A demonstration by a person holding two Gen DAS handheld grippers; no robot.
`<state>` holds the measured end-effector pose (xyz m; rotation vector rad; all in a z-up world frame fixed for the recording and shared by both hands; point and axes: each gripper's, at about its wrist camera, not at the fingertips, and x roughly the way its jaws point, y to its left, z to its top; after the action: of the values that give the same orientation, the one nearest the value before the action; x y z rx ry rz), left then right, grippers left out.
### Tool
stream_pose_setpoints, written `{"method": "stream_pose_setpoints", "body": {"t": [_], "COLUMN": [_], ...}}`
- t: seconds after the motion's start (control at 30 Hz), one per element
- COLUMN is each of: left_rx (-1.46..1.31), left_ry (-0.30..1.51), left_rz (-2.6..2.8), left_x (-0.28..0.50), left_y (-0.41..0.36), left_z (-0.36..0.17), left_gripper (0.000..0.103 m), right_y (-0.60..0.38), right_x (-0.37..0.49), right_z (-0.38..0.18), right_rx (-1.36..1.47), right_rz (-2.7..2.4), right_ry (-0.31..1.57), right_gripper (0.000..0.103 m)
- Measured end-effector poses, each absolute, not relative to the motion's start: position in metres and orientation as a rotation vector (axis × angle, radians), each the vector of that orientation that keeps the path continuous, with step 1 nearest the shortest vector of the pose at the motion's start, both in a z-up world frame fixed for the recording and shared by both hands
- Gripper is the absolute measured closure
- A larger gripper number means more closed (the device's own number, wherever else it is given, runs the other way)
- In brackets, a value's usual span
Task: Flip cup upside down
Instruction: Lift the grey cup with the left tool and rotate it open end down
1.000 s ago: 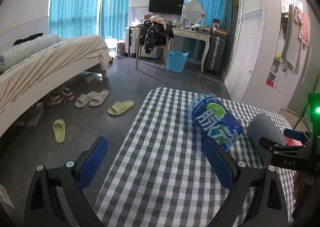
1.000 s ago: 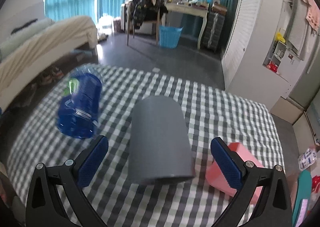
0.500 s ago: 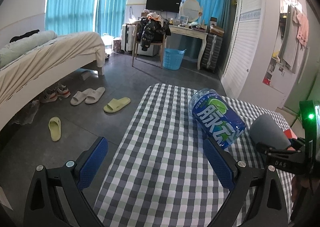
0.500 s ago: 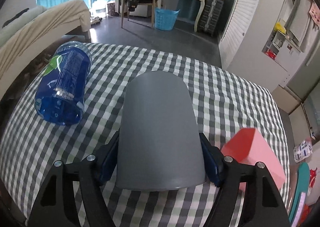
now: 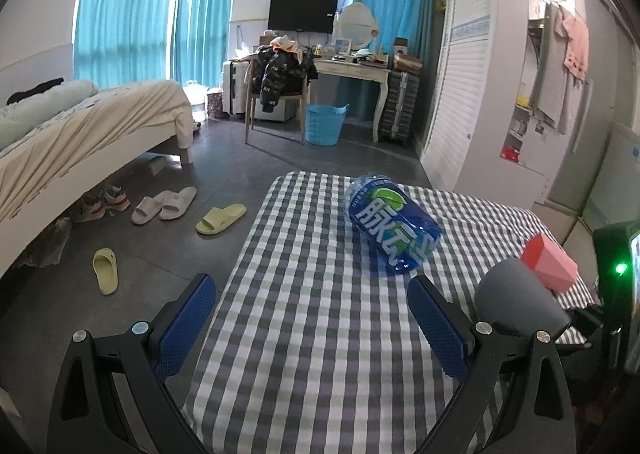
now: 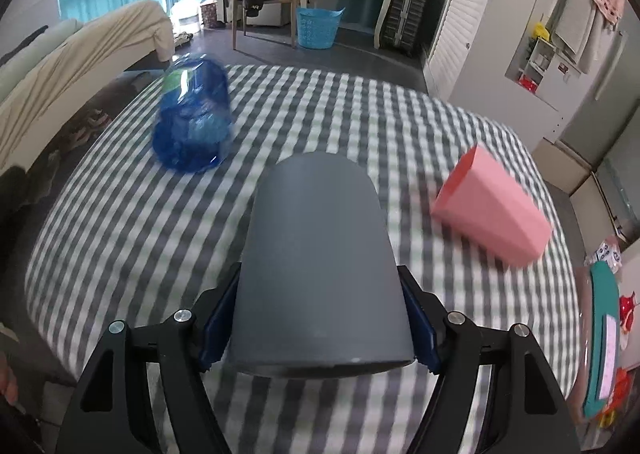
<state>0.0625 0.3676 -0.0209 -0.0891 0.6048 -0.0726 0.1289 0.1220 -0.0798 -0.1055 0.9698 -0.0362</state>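
Note:
A grey cup (image 6: pixel 320 266) lies on its side between the blue pads of my right gripper (image 6: pixel 318 328), which is shut on it and holds it above the checkered tablecloth (image 6: pixel 120 246). Its closed base points away from the camera. The cup also shows in the left wrist view (image 5: pixel 516 302) at the right. My left gripper (image 5: pixel 312 330) is open and empty over the table's near left part.
A blue plastic bottle (image 5: pixel 392 228) lies on its side mid-table, also in the right wrist view (image 6: pixel 192 118). A pink cup (image 6: pixel 492 202) lies on its side at the right. Beyond the table's left edge are the floor with slippers (image 5: pixel 220 218) and a bed (image 5: pixel 80 122).
My right gripper closed on the grey cup and lifted it off the cloth, so the pink cup behind it is now in view. The left gripper stayed open and drew back a little.

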Motion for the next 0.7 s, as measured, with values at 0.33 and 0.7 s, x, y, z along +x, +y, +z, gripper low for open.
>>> {"method": "stream_pose_setpoints", "body": {"t": [0.33, 0.7], "left_rx": [-0.063, -0.023], "left_ry": [0.597, 0.629], "left_rz": [-0.048, -0.041], "left_x": [0.041, 0.053], "left_y": [0.365, 0.332], "left_z": [-0.018, -0.011], "left_gripper": [0.004, 0.004], "right_y": [0.146, 0.111], "right_x": [0.100, 0.084], "right_z": [-0.085, -0.038], "right_rx": [-0.070, -0.034], "right_rz": [-0.012, 0.084], "right_ry": [0.979, 0.859], "right_gripper": [0.031, 0.023]}}
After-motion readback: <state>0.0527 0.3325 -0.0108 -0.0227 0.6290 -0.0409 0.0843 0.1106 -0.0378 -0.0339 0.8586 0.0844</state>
